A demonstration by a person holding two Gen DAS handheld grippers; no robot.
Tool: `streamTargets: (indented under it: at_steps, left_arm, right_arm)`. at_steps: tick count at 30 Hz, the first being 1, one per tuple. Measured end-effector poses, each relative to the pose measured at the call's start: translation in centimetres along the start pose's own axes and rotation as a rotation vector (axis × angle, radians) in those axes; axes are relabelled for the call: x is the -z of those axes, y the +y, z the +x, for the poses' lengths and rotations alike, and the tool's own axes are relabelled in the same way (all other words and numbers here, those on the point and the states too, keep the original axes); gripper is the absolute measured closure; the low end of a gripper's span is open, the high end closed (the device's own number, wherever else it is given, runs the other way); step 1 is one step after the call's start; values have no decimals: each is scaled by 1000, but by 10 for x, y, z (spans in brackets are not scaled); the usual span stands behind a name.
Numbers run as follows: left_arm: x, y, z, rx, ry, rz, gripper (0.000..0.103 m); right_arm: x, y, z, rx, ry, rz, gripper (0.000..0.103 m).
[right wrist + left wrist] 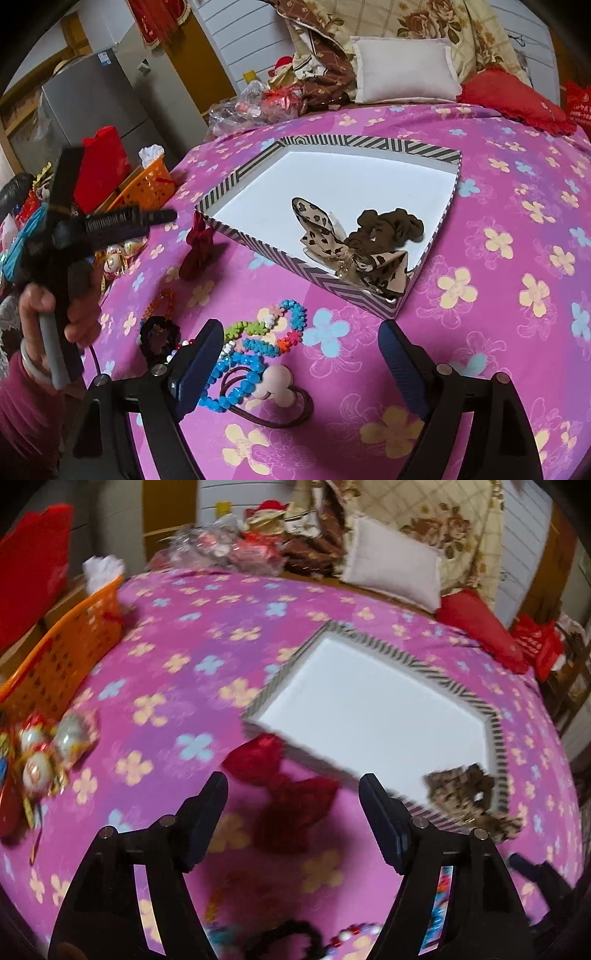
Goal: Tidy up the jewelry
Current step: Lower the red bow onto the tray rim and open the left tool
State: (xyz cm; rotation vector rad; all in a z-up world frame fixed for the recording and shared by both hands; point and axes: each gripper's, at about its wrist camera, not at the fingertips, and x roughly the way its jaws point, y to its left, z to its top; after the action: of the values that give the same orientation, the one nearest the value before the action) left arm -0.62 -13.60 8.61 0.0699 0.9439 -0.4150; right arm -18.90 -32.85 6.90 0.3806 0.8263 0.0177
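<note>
A striped shallow box (258,242) with a white floor lies on the pink flowered bedspread; it also shows in the left wrist view (500,738). In it lie a leopard-print bow (332,240) and a brown scrunchie (391,225). A red bow (280,786) lies just outside the box, straight ahead of my open, empty left gripper (293,786), which also shows in the right wrist view (162,216). My right gripper (301,336) is open and empty above colourful bead bracelets (266,328), a blue bead bracelet (236,384) and a pink-knobbed hair tie (277,380).
An orange basket (70,642) stands at the bed's left edge, with wrapped ornaments (48,746) below it. A white pillow (402,70), a red cushion (513,99) and piled bags (255,107) are at the far end. A dark flower hair tie (159,338) lies left of the bracelets.
</note>
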Motion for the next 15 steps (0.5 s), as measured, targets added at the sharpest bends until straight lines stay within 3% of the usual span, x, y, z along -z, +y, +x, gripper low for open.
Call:
streamTargets:
  at_steps: [5,9,15]
  left_arm:
    - [18,16,18,-25,67,-50,29]
    - [34,25,11,-14,70,-76,29]
    - [64,33,-19,-36,46,-37,29]
  right_arm:
    - [3,4,0,4,7,-24,19]
    - [4,4,-1,7,20,-27,19]
    - [10,19,-6,23,22,-72,19]
